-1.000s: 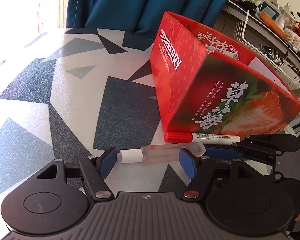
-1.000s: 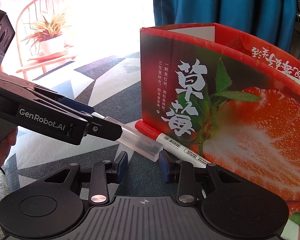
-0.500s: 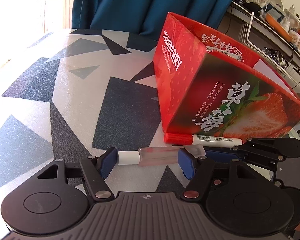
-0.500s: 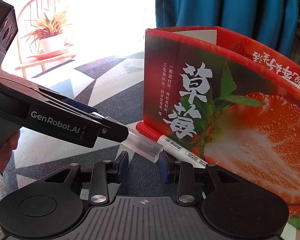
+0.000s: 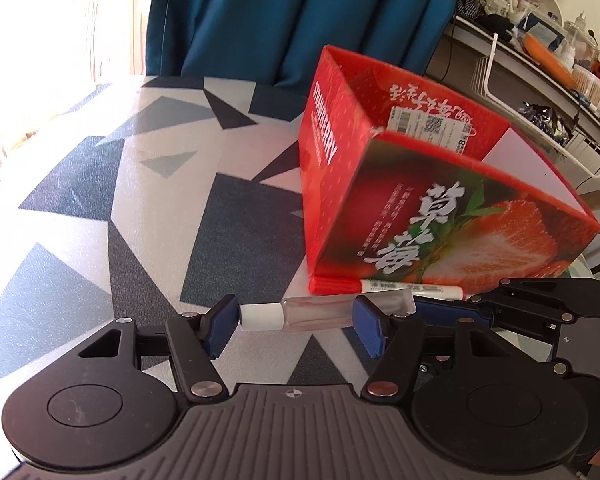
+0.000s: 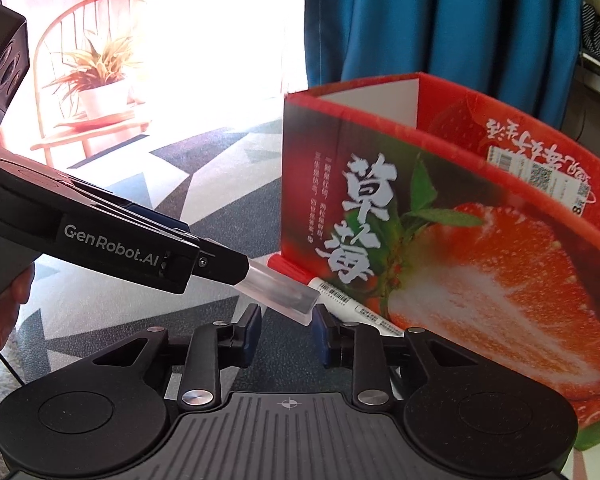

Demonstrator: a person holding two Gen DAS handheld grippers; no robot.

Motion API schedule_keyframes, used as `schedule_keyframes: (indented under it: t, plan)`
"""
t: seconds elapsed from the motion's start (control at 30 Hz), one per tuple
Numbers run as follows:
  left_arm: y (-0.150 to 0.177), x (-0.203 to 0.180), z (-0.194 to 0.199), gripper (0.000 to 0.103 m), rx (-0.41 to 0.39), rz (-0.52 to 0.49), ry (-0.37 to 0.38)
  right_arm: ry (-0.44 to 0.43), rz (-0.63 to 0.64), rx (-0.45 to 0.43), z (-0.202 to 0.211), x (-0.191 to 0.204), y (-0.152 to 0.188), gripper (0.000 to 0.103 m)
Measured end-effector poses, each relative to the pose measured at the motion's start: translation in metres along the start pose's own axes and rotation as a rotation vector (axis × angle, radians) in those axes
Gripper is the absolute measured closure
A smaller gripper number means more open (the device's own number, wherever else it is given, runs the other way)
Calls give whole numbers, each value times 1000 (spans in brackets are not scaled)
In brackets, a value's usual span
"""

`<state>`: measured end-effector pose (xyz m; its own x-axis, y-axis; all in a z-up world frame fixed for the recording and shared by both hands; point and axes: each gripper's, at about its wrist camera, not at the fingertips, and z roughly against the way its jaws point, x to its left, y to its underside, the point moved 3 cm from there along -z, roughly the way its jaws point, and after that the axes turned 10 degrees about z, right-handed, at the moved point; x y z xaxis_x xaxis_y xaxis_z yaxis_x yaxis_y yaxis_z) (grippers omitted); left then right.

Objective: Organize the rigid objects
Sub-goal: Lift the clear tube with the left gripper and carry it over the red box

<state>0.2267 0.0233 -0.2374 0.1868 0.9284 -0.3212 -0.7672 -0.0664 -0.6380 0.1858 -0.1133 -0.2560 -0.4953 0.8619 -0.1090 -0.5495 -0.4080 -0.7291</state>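
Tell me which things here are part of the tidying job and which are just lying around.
Job: bottle, marker, box.
Lying about: curtain, plant, chair, wire rack.

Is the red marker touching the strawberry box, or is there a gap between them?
Touching. In the left wrist view the red marker lies flush along the bottom edge of the strawberry box, no gap visible.
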Motion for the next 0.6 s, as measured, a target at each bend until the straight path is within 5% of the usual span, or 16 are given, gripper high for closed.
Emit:
schedule_keyframes:
  t: [0.6]
  plan:
    - [-43, -67, 78, 38, -134, -97, 59, 112, -27, -165, 97, -26, -41, 80]
